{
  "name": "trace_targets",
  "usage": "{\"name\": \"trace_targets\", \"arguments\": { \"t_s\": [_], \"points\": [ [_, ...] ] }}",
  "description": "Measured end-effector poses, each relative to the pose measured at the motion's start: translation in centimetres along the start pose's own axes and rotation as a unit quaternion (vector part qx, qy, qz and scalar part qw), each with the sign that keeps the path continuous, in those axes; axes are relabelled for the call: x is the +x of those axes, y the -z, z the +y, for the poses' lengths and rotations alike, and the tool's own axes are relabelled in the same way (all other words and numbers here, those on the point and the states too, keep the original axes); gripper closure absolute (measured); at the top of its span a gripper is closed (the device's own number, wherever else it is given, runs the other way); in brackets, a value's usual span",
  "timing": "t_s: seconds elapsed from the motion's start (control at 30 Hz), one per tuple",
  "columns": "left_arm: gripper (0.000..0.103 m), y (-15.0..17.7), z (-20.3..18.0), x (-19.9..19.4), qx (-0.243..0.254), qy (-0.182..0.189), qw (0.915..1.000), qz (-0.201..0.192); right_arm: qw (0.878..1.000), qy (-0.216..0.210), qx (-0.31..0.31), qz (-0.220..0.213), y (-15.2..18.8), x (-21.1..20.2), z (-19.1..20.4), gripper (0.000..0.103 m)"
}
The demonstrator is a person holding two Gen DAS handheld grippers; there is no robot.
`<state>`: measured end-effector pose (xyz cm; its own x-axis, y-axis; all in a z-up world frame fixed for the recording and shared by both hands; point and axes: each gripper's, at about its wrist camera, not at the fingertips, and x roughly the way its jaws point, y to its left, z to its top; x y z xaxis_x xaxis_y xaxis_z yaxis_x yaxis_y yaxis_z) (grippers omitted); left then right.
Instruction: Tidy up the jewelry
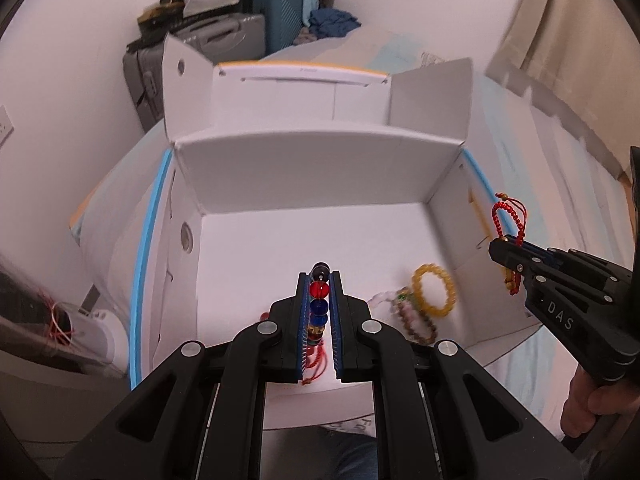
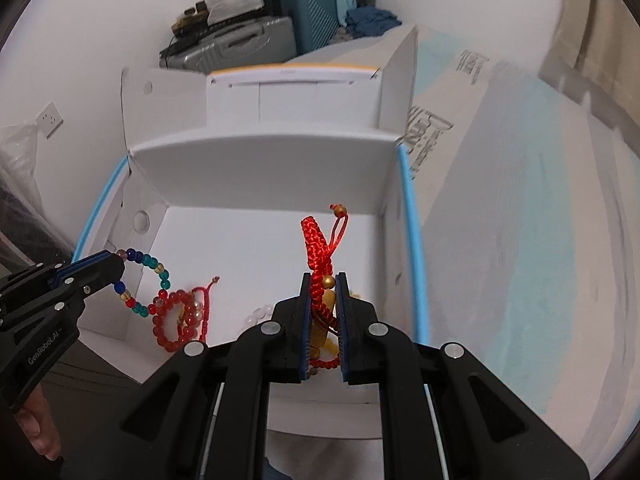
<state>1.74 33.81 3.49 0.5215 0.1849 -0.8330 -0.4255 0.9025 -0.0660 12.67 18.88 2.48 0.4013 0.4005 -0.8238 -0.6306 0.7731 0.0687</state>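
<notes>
My left gripper [image 1: 319, 280] is shut on a multicolour glass bead bracelet [image 1: 319, 300], held over the open white cardboard box [image 1: 312, 176]; from the right wrist view the bracelet [image 2: 146, 280] hangs as a loop from that gripper [image 2: 116, 260]. My right gripper [image 2: 323, 280] is shut on a red braided cord bracelet [image 2: 318, 256] with gold beads, above the box's right side; it also shows in the left wrist view [image 1: 508, 216]. On the box floor lie a yellow bead bracelet [image 1: 434, 290], a pink-green bracelet [image 1: 414, 320] and a red bead bracelet [image 2: 176, 320].
The box has upright flaps and blue-taped edges [image 2: 412, 240]. It sits on a bed with a light blue-white cover [image 2: 520, 240]. Suitcases [image 1: 240, 40] and clothes are stacked by the far wall. A white object [image 1: 100, 336] lies at the left.
</notes>
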Motion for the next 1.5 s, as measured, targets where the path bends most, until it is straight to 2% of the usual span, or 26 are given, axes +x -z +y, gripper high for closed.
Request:
{"name": "trace_targets", "arguments": {
  "t_s": [0.43,0.63,0.73,0.83,0.87,0.9,0.97,1.03,1.07,1.1,1.13,1.2,1.3,1.5],
  "points": [
    [0.095,1.0,1.3,4.1,-0.001,-0.006,0.9992,0.039,0.999,-0.004,-0.004,0.054,1.1,5.2,1.0,0.093],
    [0.095,1.2,1.7,4.8,-0.003,-0.007,0.9990,0.044,0.998,-0.005,-0.005,0.070,1.6,6.5,1.3,0.093],
    [0.093,1.2,1.8,4.8,0.000,-0.010,0.9990,0.043,0.998,-0.002,-0.001,0.069,1.6,6.7,1.4,0.090],
    [0.093,1.0,2.0,4.2,0.000,-0.021,0.9993,0.030,0.998,-0.005,0.003,0.063,1.5,6.3,1.4,0.071],
    [0.087,1.0,2.1,4.0,-0.001,-0.022,0.9994,0.028,0.998,-0.006,0.003,0.057,1.4,5.9,1.4,0.064],
    [0.077,0.9,2.2,3.7,-0.002,-0.022,0.9994,0.025,0.999,-0.006,0.003,0.049,1.4,5.5,1.4,0.058],
    [0.072,0.9,2.3,2.9,-0.005,-0.019,0.9997,0.014,0.999,-0.010,0.004,0.042,1.3,4.8,1.4,0.050],
    [0.062,1.0,2.4,1.9,-0.005,-0.026,0.9997,0.000,0.999,-0.012,0.007,0.030,1.3,3.8,1.3,0.044],
    [0.054,1.1,2.4,1.4,-0.004,-0.029,0.9995,-0.008,1.000,-0.012,0.008,0.024,1.3,3.3,1.2,0.040],
    [0.051,1.3,2.4,0.9,-0.004,-0.031,0.9994,-0.015,1.000,-0.014,0.009,0.018,1.3,2.8,1.2,0.034],
    [0.049,1.5,2.4,0.4,-0.004,-0.032,0.9993,-0.020,1.000,-0.014,0.011,0.012,1.3,2.3,1.1,0.032],
    [0.038,1.9,2.4,-0.5,-0.006,-0.030,0.9991,-0.031,1.000,-0.015,0.012,0.001,1.6,1.4,1.1,0.025],
    [0.026,2.7,2.1,-1.8,-0.001,-0.037,0.9983,-0.046,1.000,-0.014,0.014,-0.020,2.1,-0.4,1.1,0.020],
    [0.009,5.2,1.6,-4.5,-0.001,-0.033,0.9967,-0.074,0.998,-0.003,0.021,-0.067,4.5,-4.2,1.1,0.009]
  ]
}}
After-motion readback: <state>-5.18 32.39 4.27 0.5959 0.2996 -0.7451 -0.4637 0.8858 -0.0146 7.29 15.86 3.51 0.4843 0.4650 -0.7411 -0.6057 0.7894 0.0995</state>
